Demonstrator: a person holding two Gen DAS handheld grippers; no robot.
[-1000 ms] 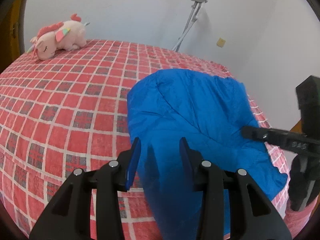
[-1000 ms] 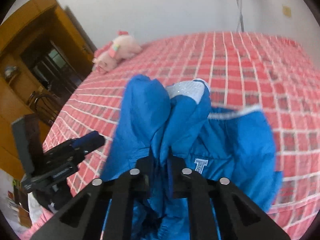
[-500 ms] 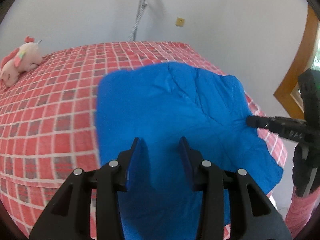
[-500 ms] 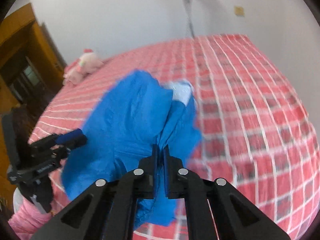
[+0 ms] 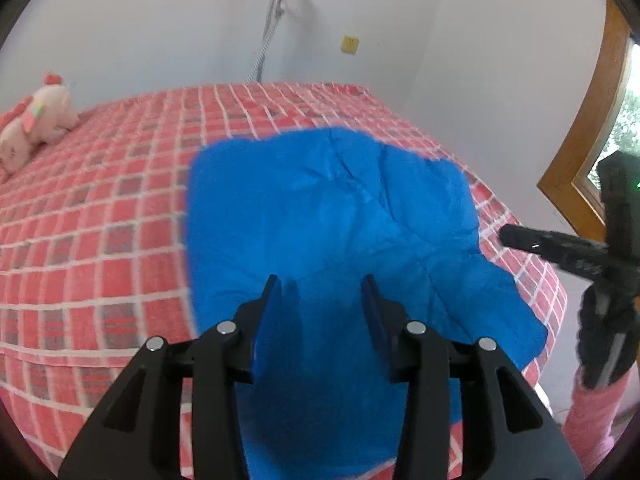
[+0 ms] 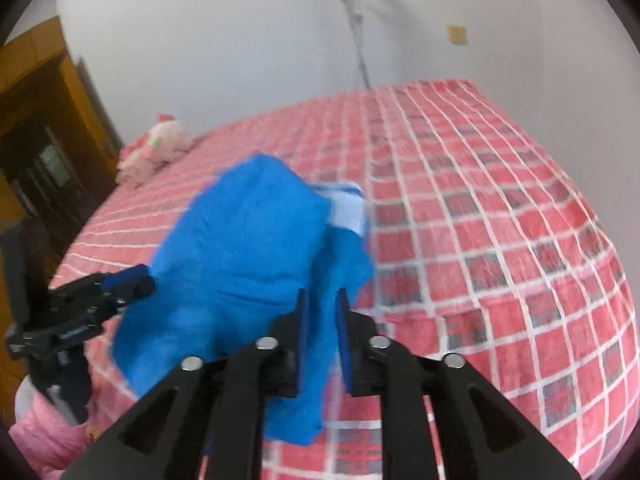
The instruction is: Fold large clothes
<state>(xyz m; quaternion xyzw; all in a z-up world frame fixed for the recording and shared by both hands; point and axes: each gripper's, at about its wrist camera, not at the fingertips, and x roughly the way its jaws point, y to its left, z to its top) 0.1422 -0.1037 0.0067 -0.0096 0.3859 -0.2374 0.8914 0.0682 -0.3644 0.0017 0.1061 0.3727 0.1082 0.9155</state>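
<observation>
A blue jacket point(image 5: 340, 220) lies spread on the red checked bed point(image 5: 100, 220), reaching its near right corner. My left gripper point(image 5: 320, 280) hovers low over the jacket's near part, its jaws apart and opening, with cloth under them but not pinched. In the right wrist view the jacket point(image 6: 240, 240) is folded over itself, and a pale patch point(image 6: 348, 208) shows at its far edge. My right gripper point(image 6: 322, 292) has its jaws a little apart and opening, a fold of blue cloth still between them. Each gripper shows in the other's view: the right gripper point(image 5: 508, 236), the left gripper point(image 6: 136, 276).
A pink plush toy point(image 5: 32, 128) lies at the bed's far left, by the wall. A crutch point(image 5: 272, 20) leans on the wall behind the bed. A wooden window frame point(image 5: 592, 140) is at the right, dark wooden furniture point(image 6: 40, 140) at the left. A pink sleeve point(image 5: 592, 412) holds the right gripper.
The right gripper carried its fold of jacket across the bed, then its jaws parted from fully shut. The left gripper slid sideways over the jacket, which now lies flatter.
</observation>
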